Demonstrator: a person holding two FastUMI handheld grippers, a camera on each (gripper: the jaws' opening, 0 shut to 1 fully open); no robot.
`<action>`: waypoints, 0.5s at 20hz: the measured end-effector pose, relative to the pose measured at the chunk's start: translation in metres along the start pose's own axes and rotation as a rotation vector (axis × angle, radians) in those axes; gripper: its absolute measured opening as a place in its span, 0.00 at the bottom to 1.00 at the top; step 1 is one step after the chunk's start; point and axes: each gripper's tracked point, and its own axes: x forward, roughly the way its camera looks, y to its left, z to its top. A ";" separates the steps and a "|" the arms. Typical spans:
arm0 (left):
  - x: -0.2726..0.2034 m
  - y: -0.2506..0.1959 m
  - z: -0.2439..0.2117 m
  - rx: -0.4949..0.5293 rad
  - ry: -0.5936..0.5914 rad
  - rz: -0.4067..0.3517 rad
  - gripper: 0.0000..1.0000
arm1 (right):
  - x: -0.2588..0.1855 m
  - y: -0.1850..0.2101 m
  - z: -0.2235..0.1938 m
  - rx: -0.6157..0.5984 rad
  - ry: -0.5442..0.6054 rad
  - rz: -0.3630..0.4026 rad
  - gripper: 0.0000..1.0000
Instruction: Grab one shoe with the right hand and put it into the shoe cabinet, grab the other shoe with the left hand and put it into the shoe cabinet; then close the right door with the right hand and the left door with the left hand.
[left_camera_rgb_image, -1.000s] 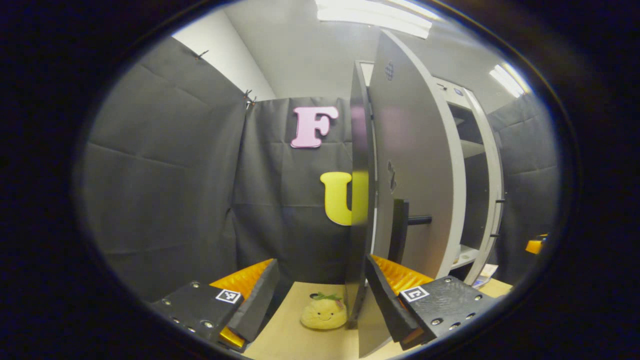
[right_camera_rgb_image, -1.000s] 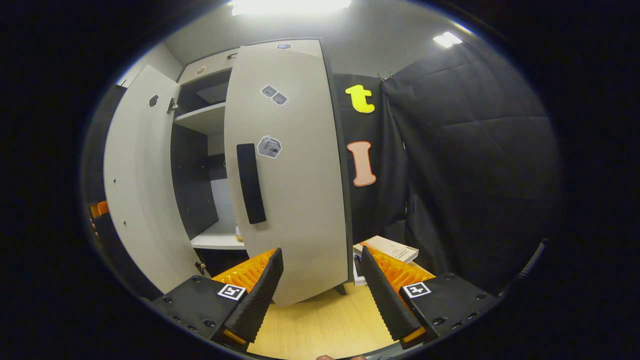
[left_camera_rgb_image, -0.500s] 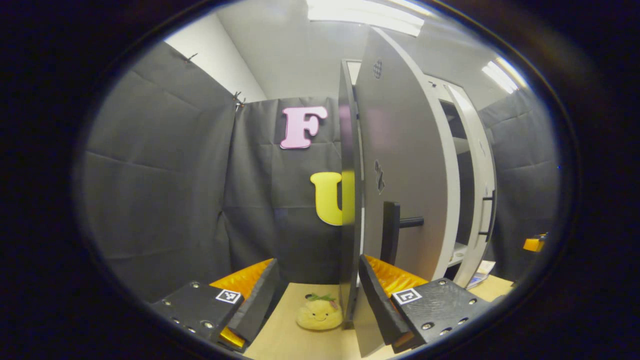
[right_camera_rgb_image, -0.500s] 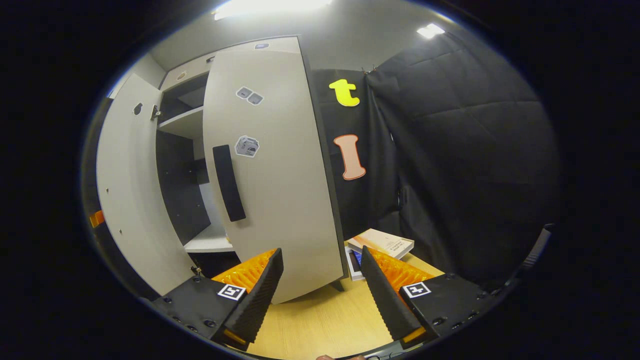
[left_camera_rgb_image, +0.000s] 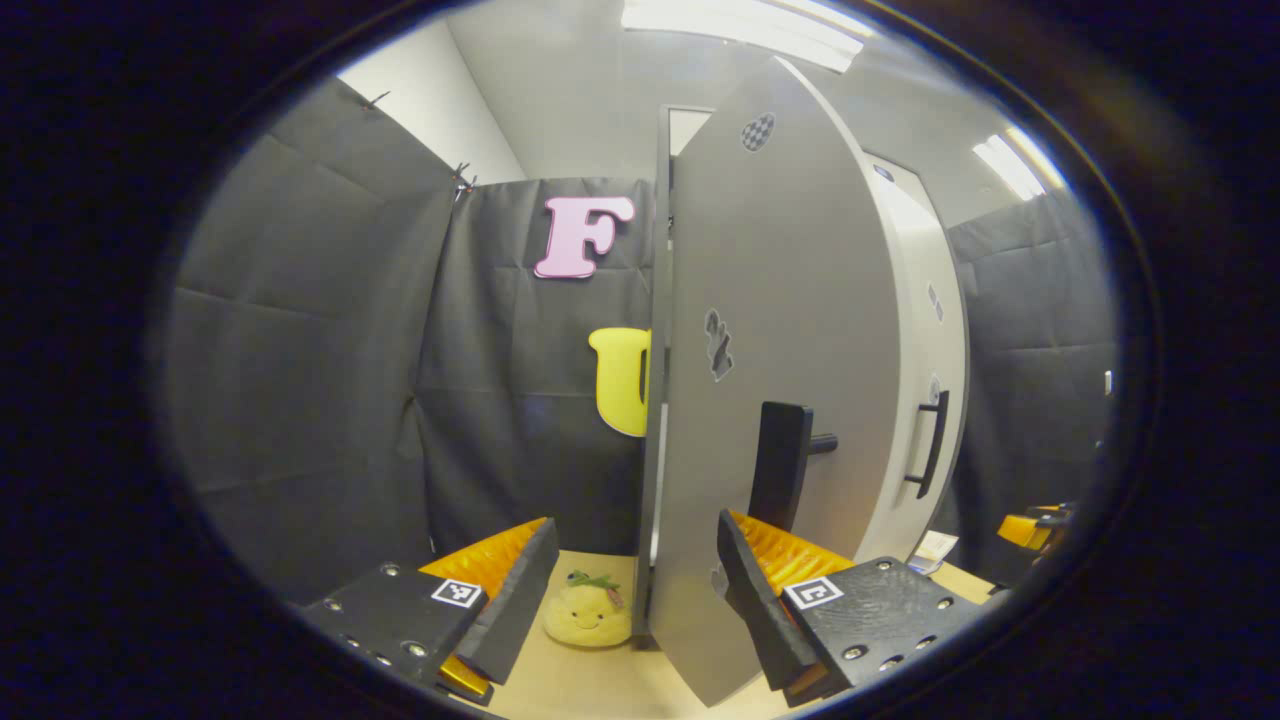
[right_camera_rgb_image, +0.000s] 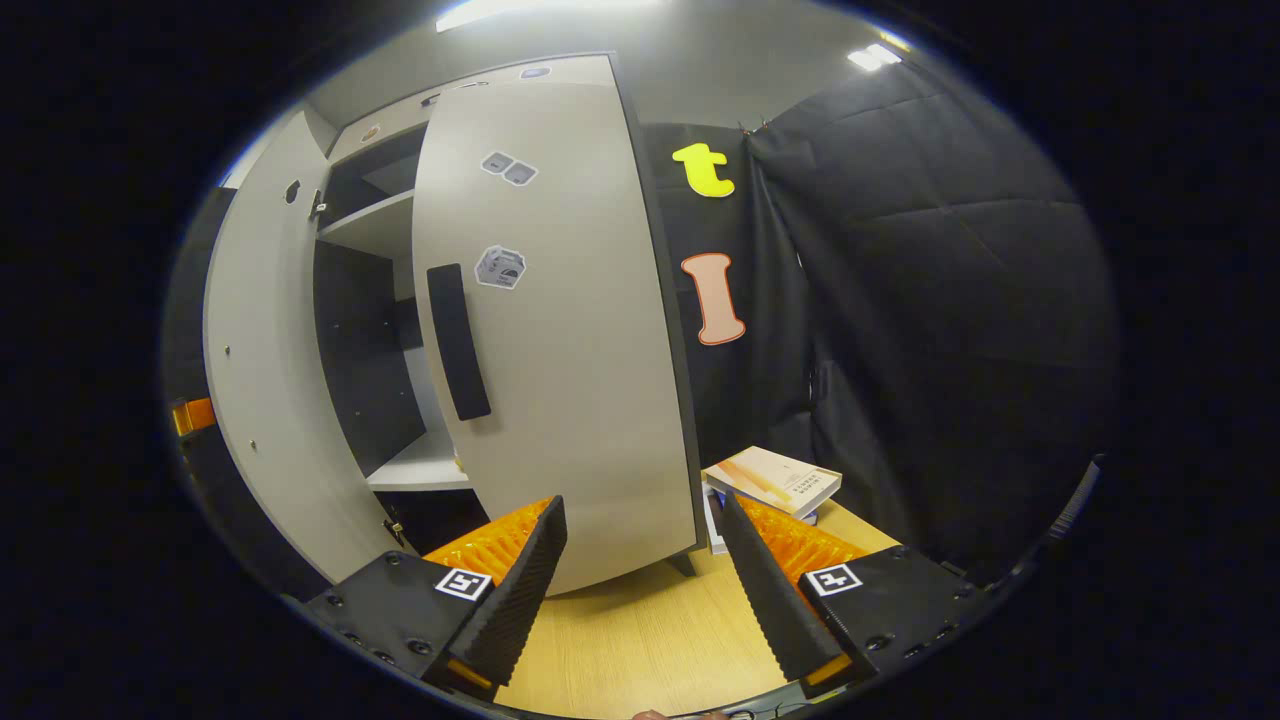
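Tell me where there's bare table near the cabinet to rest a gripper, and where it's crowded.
Free: the wood table in front of the right door, between the right gripper and the door's bottom edge. Crowded: the stacked books right of that door, and on the other side, the yellow plush toy beside the left door's edge, just ahead of the left gripper.

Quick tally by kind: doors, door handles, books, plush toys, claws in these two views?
Pale grey cabinet doors: 2 (left door, right door)
Black door handles: 2 ()
Books stacked on the table: 2 (top one)
Yellow smiling plush toy: 1
Claws: 2 (left claw, right claw)
Total: 9
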 end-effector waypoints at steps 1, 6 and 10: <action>0.004 -0.009 -0.002 -0.018 0.003 -0.002 0.89 | 0.001 -0.004 0.002 -0.003 0.001 -0.009 0.98; 0.023 -0.052 -0.029 -0.118 0.063 0.026 0.89 | 0.016 -0.029 0.017 0.018 0.011 -0.030 0.98; 0.038 -0.111 -0.036 -0.089 0.085 -0.029 0.93 | 0.031 -0.054 0.027 0.032 0.007 -0.034 0.98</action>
